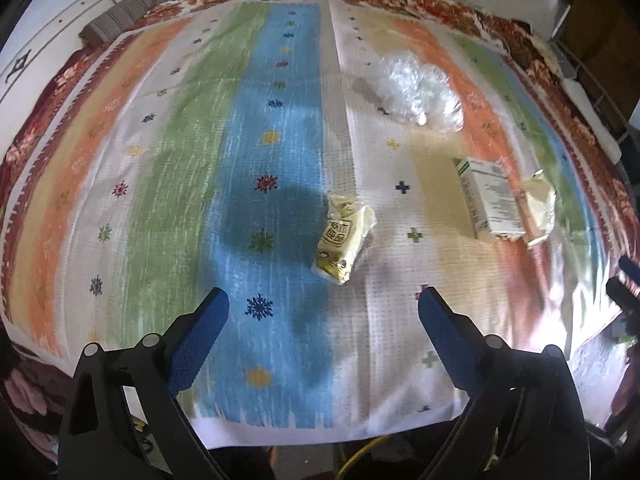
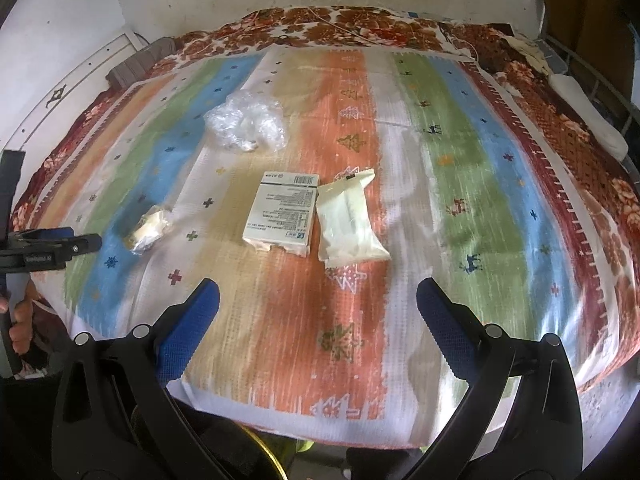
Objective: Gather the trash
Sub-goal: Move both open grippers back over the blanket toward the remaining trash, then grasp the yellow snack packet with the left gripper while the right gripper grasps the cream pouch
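On striped woven cloth (image 2: 340, 320), crumpled plastic (image 2: 246, 126), flat carton (image 2: 282, 212)

The left black two-finger gripper with blue textured pads (image 1: 323, 300) and the matching right black gripper (image 2: 318, 290) both hover with jaws spread wide, empty.

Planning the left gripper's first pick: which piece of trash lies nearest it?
The crumpled yellow wrapper, alone on the white stripe just ahead of the open left gripper; the box, cream packet and clear plastic lie farther right.

box (image 2: 282, 212) print unreadably small, right tool (image 1: 626, 292) edge-cropped
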A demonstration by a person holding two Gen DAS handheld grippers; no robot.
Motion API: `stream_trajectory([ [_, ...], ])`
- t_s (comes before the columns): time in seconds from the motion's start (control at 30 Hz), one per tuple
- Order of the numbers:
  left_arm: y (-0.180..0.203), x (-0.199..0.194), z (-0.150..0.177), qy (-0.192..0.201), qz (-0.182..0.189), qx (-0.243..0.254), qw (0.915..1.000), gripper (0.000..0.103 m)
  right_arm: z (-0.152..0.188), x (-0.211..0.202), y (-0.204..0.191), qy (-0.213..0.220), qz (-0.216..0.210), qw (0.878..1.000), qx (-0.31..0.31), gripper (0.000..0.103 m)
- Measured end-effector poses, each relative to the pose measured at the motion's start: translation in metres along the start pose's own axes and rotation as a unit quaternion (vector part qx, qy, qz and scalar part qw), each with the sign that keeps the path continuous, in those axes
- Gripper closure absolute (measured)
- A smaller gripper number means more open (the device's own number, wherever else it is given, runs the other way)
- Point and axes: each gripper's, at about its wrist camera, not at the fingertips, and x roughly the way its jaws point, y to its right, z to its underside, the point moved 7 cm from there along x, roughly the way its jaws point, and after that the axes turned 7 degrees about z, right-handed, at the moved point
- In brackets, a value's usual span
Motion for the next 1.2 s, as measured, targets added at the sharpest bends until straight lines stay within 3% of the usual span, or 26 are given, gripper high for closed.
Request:
stream_trajectory([
  [0.27, -0.001, 0.023, -0.009, -0.015, 0.026, -0.002, 0.9995, 0.01, -0.013, 0.024, -0.001, -0.004, -0.012, 1.0, -0.005, 0.009],
  [0.5, 0.001, 0.04, -0.013, -0.027, 0.041, 0.005, 0.9988, 0.026, -0.023, 0.049, 0.003, -0.007, -0.012, 1.0, -0.001, 0.01],
  [0.9, 0.005, 0.053, -0.019, -0.036, 0.042, 0.001, 0.9985, 0.027, -0.036, 0.096, 0.003, -0.044, 0.002, 0.999, -0.008, 0.016],
  [1.2, 0.003, 0.06, -0.026, -0.028, 0.047, -0.009, 0.9985, 0.028, -0.039, 0.123, 0.01, -0.062, 0.015, 0.998, -0.009, 0.035],
])
